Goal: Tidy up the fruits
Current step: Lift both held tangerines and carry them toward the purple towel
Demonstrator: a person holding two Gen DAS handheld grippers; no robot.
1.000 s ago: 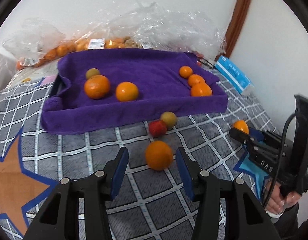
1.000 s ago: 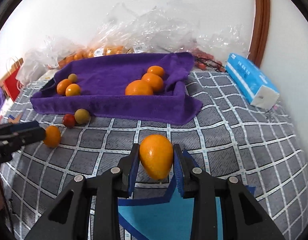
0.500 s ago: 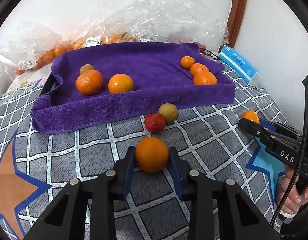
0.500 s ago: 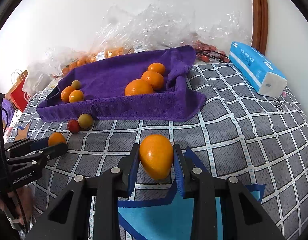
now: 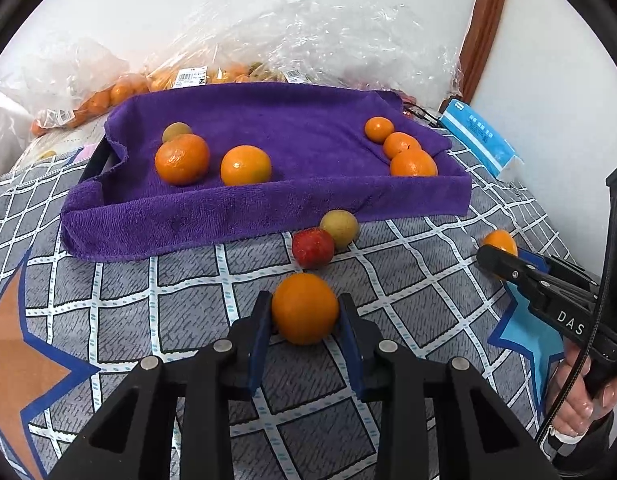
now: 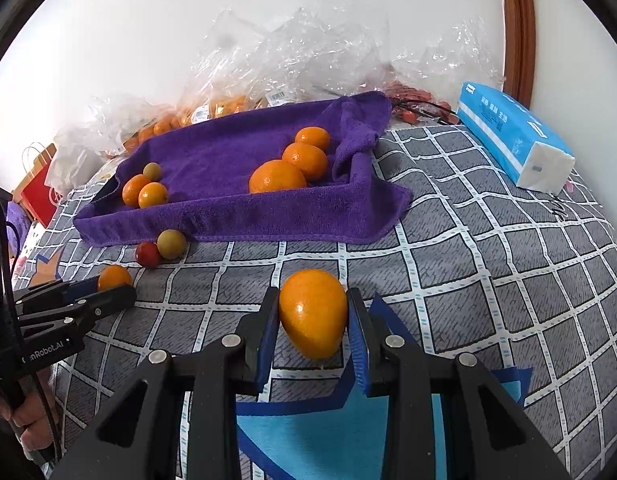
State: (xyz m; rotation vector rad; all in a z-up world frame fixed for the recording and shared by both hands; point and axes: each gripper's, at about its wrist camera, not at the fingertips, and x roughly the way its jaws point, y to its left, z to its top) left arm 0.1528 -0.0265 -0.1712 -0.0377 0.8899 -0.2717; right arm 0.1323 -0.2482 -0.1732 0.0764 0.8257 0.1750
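Observation:
My left gripper (image 5: 305, 312) is shut on a round orange (image 5: 305, 307) just above the checked cloth. My right gripper (image 6: 313, 316) is shut on an egg-shaped orange (image 6: 313, 312), held above the cloth; it also shows at the right of the left wrist view (image 5: 499, 241). A purple towel-lined tray (image 5: 264, 208) holds two oranges and a small green fruit at its left, three oranges at its right (image 5: 413, 163). A red fruit (image 5: 312, 247) and a yellow-green fruit (image 5: 339, 228) lie touching in front of the tray.
Clear plastic bags of oranges (image 5: 120, 92) pile behind the tray against the wall. A blue tissue pack (image 6: 512, 136) lies at the right. A red paper bag (image 6: 38, 188) stands far left. A wooden door frame (image 5: 480, 28) rises behind.
My left gripper moved forward and closed on the round orange, which lay loose between open fingers a second ago. My right gripper kept its hold on the egg-shaped orange.

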